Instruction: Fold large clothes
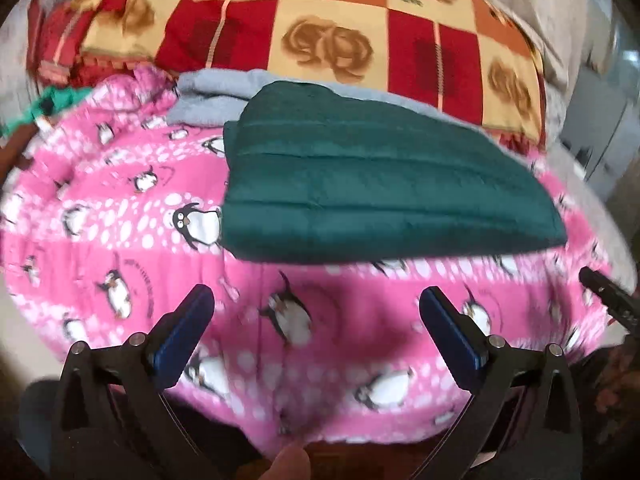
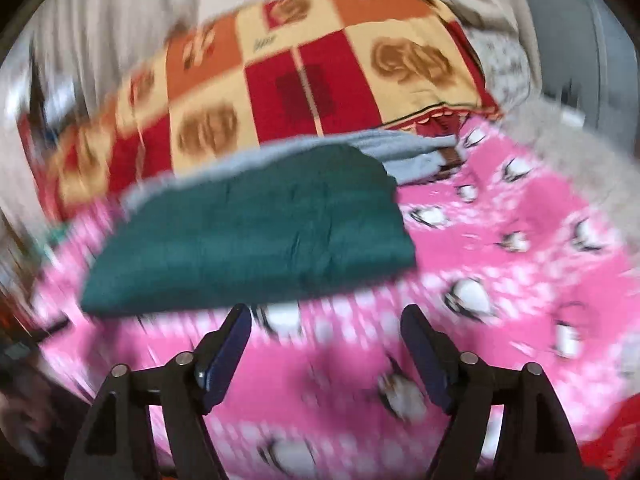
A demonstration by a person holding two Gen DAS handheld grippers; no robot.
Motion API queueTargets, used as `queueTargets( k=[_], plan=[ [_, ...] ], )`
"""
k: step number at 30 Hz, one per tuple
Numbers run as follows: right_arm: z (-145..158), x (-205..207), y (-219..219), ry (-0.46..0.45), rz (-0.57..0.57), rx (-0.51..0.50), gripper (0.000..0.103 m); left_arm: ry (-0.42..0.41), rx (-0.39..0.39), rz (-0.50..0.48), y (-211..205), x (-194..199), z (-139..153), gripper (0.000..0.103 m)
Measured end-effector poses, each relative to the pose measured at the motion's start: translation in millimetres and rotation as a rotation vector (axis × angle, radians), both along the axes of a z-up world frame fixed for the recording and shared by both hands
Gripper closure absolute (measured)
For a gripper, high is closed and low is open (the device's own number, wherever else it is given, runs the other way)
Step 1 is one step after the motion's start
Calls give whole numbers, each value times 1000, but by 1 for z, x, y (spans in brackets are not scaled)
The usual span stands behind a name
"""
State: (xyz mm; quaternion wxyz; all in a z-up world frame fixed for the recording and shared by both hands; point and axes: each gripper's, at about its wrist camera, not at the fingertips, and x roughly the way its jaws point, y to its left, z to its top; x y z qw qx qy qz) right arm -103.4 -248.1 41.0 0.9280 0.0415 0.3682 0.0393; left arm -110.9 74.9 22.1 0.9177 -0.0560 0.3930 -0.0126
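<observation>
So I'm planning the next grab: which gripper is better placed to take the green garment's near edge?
Probably right gripper: its open, empty jaws sit just before the green garment; left gripper is farther back.

Blanket (image 1: 120, 216): bright pink, white dots, black-and-white penguins with orange beaks. Folded garment (image 1: 384, 196): dark teal, plain, stitched bands across. Cloth (image 1: 216, 88) beneath it: pale grey-blue. Quilt (image 1: 332, 40) behind: checked red, orange, cream; brown rose prints on cream squares, darker red blocks on red squares. Left tongs (image 1: 316, 300): black arms, blue pads. Right tongs (image 2: 326, 320): same colours.
</observation>
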Motion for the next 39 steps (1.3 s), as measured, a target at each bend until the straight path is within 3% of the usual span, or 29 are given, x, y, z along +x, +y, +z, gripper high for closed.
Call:
queueTargets(
  k=[3, 5, 11, 18, 39],
  plan=[
    [12, -23, 10, 8, -2, 22, 28, -42, 97, -29, -29, -25, 17, 0],
    [25, -36, 18, -1, 13, -2, 28, -57, 112, -39, -39, -37, 27, 0],
    [62, -61, 25, -79, 21, -31, 28, -78, -7, 8, -32, -56, 61, 0],
    [83, -84, 23, -130, 38, -42, 26, -112, 53, 82, -39, -74, 92, 0],
    [100, -100, 27, -169, 61, -60, 26, -152, 85, 63, -58, -89, 110, 0]
  ],
)
